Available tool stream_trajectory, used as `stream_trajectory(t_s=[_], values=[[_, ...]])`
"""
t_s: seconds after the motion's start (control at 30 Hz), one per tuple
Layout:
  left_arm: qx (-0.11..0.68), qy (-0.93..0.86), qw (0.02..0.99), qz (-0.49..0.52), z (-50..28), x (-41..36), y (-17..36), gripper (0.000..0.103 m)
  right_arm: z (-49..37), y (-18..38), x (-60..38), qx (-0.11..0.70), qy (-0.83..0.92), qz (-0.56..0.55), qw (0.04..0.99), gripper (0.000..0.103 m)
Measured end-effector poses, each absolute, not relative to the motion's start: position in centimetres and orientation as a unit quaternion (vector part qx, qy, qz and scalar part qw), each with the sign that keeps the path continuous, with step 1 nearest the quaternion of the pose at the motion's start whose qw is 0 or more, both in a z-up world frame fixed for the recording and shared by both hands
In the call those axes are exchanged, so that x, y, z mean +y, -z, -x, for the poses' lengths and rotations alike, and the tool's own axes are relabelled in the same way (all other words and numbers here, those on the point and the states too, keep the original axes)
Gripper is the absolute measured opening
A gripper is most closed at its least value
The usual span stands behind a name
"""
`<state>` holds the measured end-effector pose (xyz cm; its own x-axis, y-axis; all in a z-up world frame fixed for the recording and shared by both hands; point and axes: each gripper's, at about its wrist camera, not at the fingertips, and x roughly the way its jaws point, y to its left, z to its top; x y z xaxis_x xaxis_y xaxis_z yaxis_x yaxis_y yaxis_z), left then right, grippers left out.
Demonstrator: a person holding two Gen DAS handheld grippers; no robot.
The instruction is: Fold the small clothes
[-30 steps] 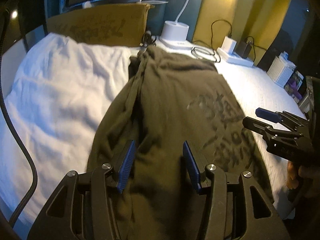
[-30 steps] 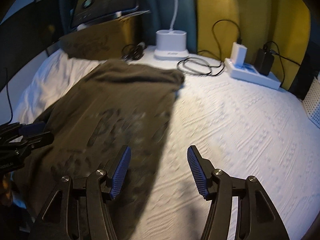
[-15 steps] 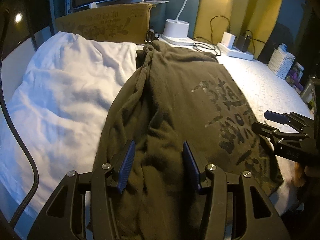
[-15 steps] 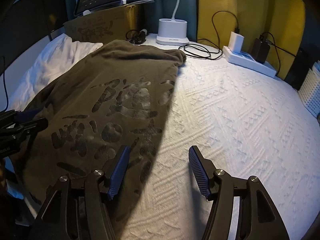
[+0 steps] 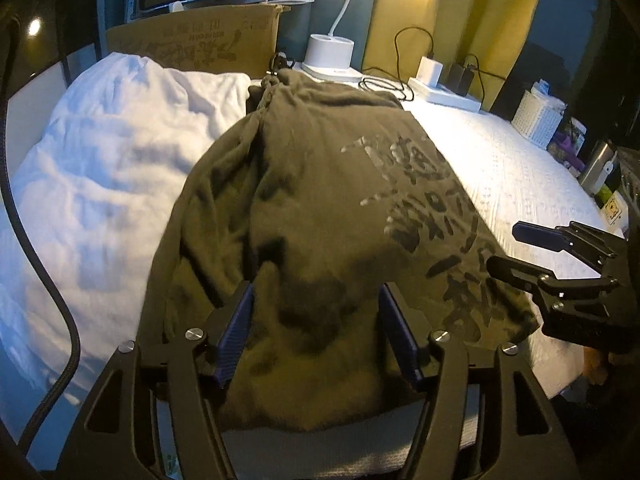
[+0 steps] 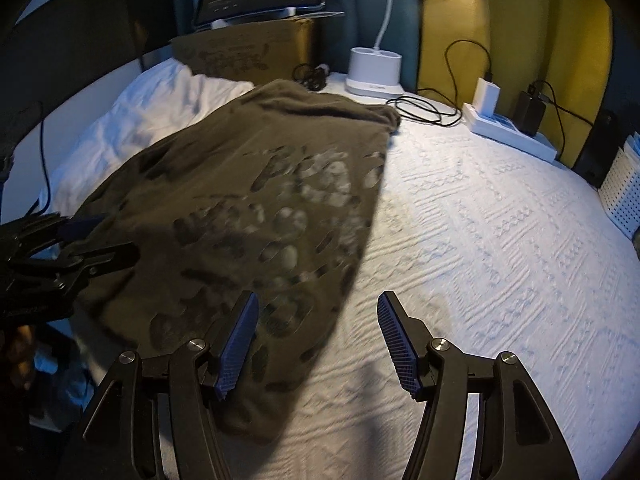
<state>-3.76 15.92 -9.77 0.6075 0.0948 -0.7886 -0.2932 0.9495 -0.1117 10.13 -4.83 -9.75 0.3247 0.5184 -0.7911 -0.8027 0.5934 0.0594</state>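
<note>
A dark olive garment (image 5: pixel 320 208) with a black and pale print lies spread lengthwise on the white bed; it also shows in the right wrist view (image 6: pixel 256 208). My left gripper (image 5: pixel 316 332) is open, its jaws straddling a rumpled part of the garment's near end. It shows at the left of the right wrist view (image 6: pixel 92 240). My right gripper (image 6: pixel 318 340) is open and empty over the garment's right edge and the bedspread. It shows at the right of the left wrist view (image 5: pixel 516 248).
A white duvet (image 5: pixel 100 168) is bunched left of the garment. A cardboard box (image 5: pixel 200 44), a white charging dock (image 6: pixel 374 70), cables (image 6: pixel 424 110) and a power strip (image 6: pixel 508 132) line the far side. A white basket (image 5: pixel 538 118) stands at the right. A black cable (image 5: pixel 44 280) hangs at the left.
Both grippers have pulled back toward the near end of the garment, so more of the bed shows. The jaws stay open and the garment lies as before.
</note>
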Motion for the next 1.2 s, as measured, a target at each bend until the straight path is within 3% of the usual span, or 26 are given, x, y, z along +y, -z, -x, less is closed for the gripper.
stream_trajectory(t_s=[0.27, 0.4, 1.2], values=[[0.438, -0.123, 0.887, 0.084, 3.9, 15.2, 10.1, 0.065, -9.9, 11.2, -6.6, 0.414, -0.411, 0.165, 0.796, 0.067], [0.443, -0.121, 0.883, 0.093, 3.8, 14.7, 9.7, 0.081, -10.1, 11.1, -8.2, 0.414, -0.4, 0.157, 0.802, 0.068], [0.418, -0.092, 0.903, 0.045, 1.9, 7.4, 7.4, 0.096, -12.4, 9.3, -21.6, 0.405, -0.283, 0.093, 0.865, 0.069]])
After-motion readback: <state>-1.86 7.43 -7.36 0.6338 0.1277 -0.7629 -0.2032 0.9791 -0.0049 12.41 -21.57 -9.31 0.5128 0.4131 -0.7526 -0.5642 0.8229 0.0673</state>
